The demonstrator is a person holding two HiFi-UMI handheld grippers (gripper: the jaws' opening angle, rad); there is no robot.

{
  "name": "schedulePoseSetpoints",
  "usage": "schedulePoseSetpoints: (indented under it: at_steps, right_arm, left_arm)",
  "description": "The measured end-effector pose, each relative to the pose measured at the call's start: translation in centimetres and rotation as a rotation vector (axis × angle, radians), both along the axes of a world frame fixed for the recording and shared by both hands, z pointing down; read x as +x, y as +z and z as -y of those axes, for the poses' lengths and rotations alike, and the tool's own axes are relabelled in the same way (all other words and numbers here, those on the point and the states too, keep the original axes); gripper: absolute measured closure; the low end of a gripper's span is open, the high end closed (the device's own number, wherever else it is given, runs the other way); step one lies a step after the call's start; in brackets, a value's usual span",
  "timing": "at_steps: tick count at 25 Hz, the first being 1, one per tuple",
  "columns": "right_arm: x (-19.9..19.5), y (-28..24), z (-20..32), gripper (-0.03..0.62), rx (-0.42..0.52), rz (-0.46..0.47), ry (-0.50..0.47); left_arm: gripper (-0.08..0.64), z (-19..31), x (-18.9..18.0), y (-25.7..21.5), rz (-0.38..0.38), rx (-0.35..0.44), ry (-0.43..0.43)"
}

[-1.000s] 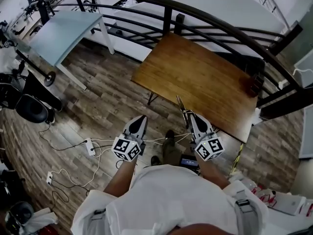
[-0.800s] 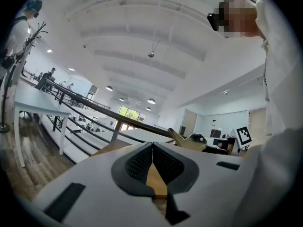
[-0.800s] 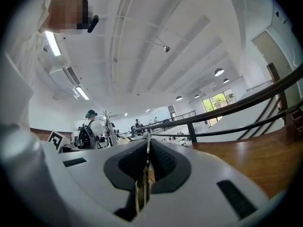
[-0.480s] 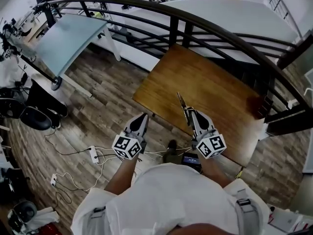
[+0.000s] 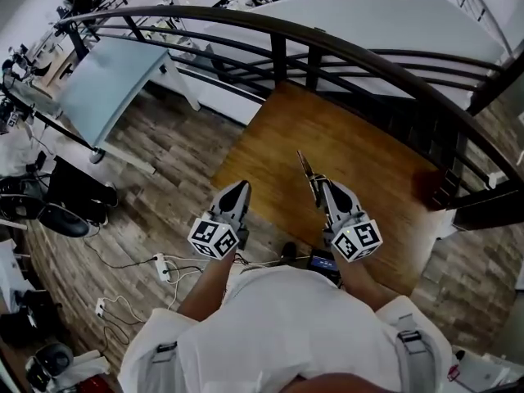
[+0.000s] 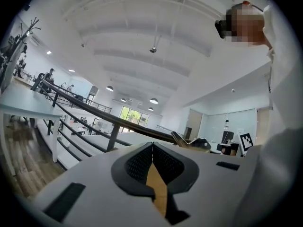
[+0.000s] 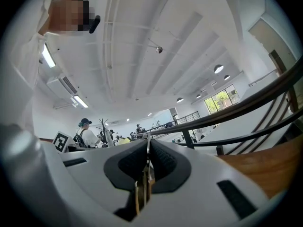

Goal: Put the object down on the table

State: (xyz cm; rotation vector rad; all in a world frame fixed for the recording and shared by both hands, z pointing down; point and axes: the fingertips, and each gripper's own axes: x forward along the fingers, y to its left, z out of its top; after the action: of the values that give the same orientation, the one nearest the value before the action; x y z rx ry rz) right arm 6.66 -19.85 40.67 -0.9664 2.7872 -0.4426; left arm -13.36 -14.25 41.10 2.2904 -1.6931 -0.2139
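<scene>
- Head view shows the wooden table (image 5: 360, 150) closer than it was a second ago. Both grippers were then over the plank floor (image 5: 155, 162) and now reach the table's near edge.
- The right gripper (image 5: 316, 182) now hangs over the near part of the table. The left gripper (image 5: 239, 188) sits to its left at the near left edge, with its tip just over the wood.
- Judgement: the approach is nearly complete. The set-down is not yet done, as the object appears to be held clear of the top.
- Right gripper view: the jaws are closed down on a thin flat object (image 7: 144, 181), clamped edge-on between the pads. In the head view its slim end juts beyond the tips toward the far railing (image 5: 327, 43).
- Left gripper view: the jaws are pressed together at the tips with nothing between them. Only wood shows through the slit lower down.
- The object's identity cannot be determined; it looks slim, stiff and brownish.
</scene>
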Motion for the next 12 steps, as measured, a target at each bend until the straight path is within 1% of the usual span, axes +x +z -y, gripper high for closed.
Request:
schedulePoseSetpoints:
  at_steps: [5,7,9,12]
  right_arm:
    - [1.1,0.4,1.7,0.566,-0.008,0.044,0.006]
    - [1.3,0.6,2.2,0.566,-0.009,0.061,0.015]
    - [1.6,0.5,2.7,0.566,-0.011,0.075,0.033]
    - [2.6,0.6,2.8,0.566,-0.018,0.082,0.071]
  left_arm:
    - [0.541,1.5,1.6,-0.4,0.023,-0.008,0.015]
    - [0.541,1.8,1.9,-0.6,0.044,-0.012,0.026]
    - [0.541,2.2,2.0,-1.1,0.063,-0.012,0.037]
    - [0.541,2.4,1.9,-1.8,0.073,-0.01,0.048]
